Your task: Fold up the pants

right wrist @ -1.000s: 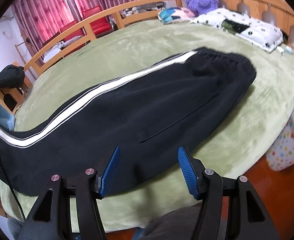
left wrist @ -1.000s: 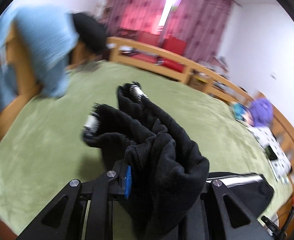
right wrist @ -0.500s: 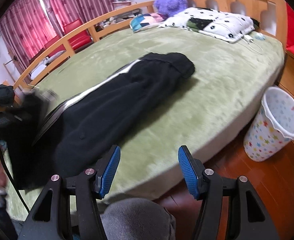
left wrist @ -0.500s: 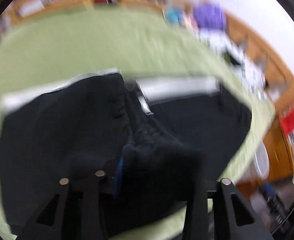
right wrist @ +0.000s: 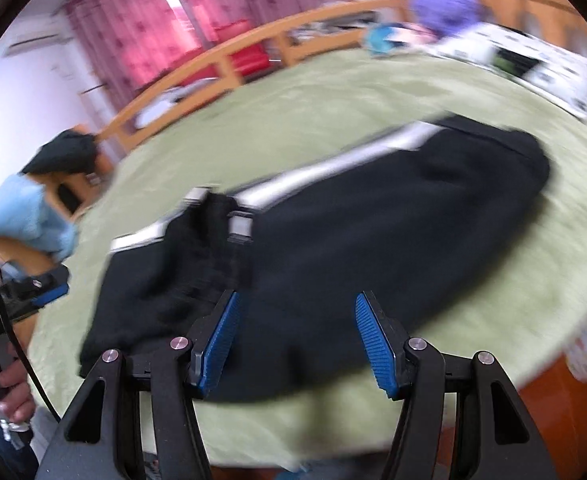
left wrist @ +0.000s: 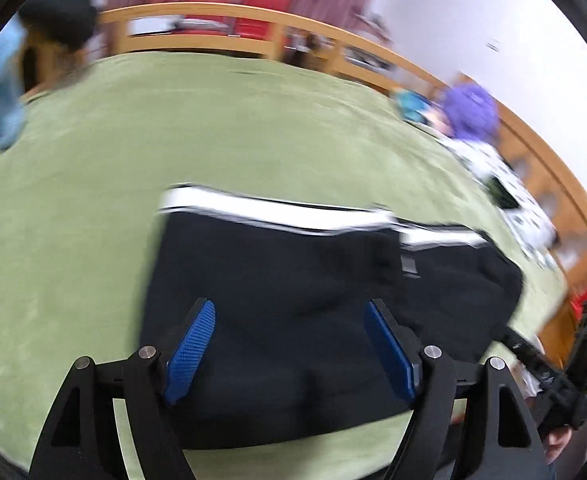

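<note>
- Two tongs over one garment: the black pants (left wrist: 293,280) lie flat on the green bed (left wrist: 213,120), already doubled over once, white side stripe (left wrist: 277,216) along the far edge.
- Long axis: in the left wrist view it runs left to right across the frame; in the right wrist view it runs from lower left up to upper right, waistband end toward the pillow (right wrist: 541,68).
- Folded-over leg end (right wrist: 213,248) sits bunched on top of the lower layer, toward the left end of the bundle in the right wrist view.
- Left tongs (left wrist: 289,350): jaws have just been opening; blue pads now stand apart with nothing clamped, cloth lying below and ahead between them.
- Right tongs (right wrist: 295,346): spread, empty, hovering above the near edge of the pants, no contact I can confirm.
- Both views are motion-blurred; whether either tip touches cloth is unclear.
- Judgement: left tongs sit nearer the fold end, right tongs nearer the waistband half; a second fold would need grips along the near edge, across the long axis.
</note>
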Demonstrator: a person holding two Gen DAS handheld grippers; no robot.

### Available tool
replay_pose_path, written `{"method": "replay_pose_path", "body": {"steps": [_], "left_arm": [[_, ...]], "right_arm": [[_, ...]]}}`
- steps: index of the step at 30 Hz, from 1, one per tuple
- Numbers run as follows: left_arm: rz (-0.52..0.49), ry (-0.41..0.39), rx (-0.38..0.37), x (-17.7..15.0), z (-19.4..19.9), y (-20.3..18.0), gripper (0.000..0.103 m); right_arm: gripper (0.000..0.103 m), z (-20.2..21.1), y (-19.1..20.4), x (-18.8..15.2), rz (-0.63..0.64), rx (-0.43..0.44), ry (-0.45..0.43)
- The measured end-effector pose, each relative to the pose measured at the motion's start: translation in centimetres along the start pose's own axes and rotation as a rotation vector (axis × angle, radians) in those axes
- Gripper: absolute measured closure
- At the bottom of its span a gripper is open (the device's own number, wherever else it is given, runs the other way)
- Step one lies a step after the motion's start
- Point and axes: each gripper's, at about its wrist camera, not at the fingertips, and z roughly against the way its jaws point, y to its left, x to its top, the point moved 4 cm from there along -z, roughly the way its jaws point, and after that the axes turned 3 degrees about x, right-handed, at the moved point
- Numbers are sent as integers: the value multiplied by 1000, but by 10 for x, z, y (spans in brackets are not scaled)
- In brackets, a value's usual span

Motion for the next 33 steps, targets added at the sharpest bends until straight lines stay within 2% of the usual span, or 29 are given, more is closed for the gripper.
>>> {"method": "replay_pose_path", "body": {"steps": [3,4,6,8,9,10,12,13,15,16,17,19,21,22,25,27,29,31,33], "left_arm": [[70,15,62,-8,4,44,29],[90,19,70,-12,4,57,29],[147,28,70,-22,5,77,29],[188,34,70,-31,7,91,29],[195,38,71,-35,7,95,29],[196,40,71,-38,4,93,29],[192,46,81,-42,3,97,29],[193,48,80,-41,1,96,29],[196,42,59,-41,3,95,29],[195,34,46,-41,6,96,29],[195,28,37,-40,8,97,29],[193,18,9,-39,9,96,29],[195,27,-26,-42,6,95,29],[195,36,-49,-44,3,93,29],[179,77,-63,-49,-12,88,29],[173,94,-57,-51,-21,87,29],[176,113,-41,-53,-33,87,29],[180,132,-32,-56,-45,89,29],[155,187,1,-62,-63,88,29]], "right_arm": [[44,-29,36,5,77,61,31],[44,-41,50,3,116,91,60],[46,-60,65,-1,163,98,109],[50,-86,77,-12,226,43,195],[56,-93,78,-16,236,12,214],[70,-100,79,-22,255,-41,225],[85,-101,83,-27,331,-100,205],[88,-96,87,-26,372,-111,185],[90,-74,81,-15,309,-52,134],[90,-58,74,-4,239,3,110],[90,-42,67,5,173,47,87],[90,-21,56,11,120,90,59],[90,-17,54,4,133,71,70],[90,-24,53,-5,146,49,102],[87,-59,54,-33,165,6,273],[87,-62,60,-42,216,-34,274],[82,-51,67,-36,249,-22,249],[62,-39,69,-21,243,-12,188],[50,-31,74,-3,246,-3,124]]}}
